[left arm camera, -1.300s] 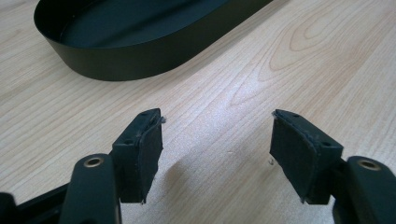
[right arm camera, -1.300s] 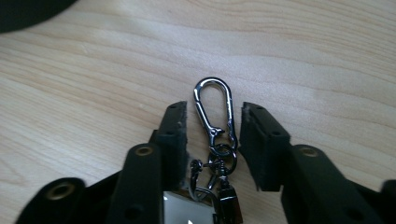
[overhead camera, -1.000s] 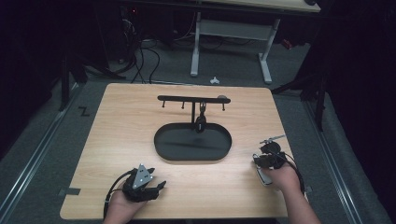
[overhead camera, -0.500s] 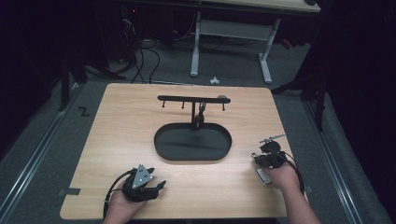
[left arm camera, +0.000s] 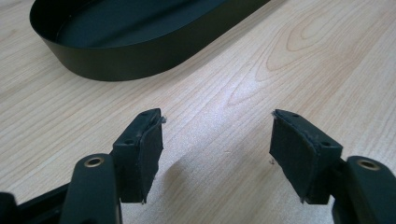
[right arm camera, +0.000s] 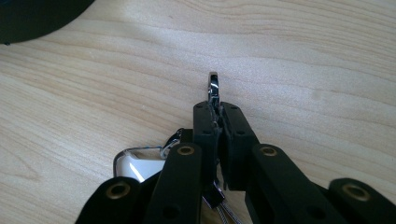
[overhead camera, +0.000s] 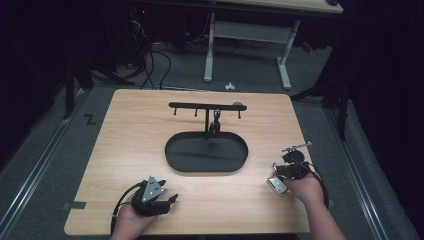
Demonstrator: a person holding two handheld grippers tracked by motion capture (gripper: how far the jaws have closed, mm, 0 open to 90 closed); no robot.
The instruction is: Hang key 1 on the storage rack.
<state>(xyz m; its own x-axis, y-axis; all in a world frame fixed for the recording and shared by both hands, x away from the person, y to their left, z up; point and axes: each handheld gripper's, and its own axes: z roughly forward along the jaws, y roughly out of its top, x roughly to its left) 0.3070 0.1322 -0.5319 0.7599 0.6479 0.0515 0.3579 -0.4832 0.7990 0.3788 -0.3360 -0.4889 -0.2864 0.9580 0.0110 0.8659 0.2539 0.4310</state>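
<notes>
I'm pinching a metal clasp (right arm camera: 213, 88) between the pads of the right gripper (right arm camera: 217, 114), whose jaws have just been closing onto it; its chrome tip is sticking out above the pads. It belongs to a bunch of keys with a white fob (overhead camera: 277, 184) that is lying on the counter (overhead camera: 130, 150) at the near right, just below the gripper (the fob's corner is peeking out at the lower left in the right gripper view). Farther in, at the middle of the counter, a black oval tray (overhead camera: 207, 151) is sitting with a black hook stand (overhead camera: 207, 106) rising behind it, and something small is hanging from the stand. At the near left I'm keeping the left gripper (left arm camera: 217, 140) low over bare wood, its jaws standing wide apart with nothing between them, and the tray's wall is showing ahead of it.
</notes>
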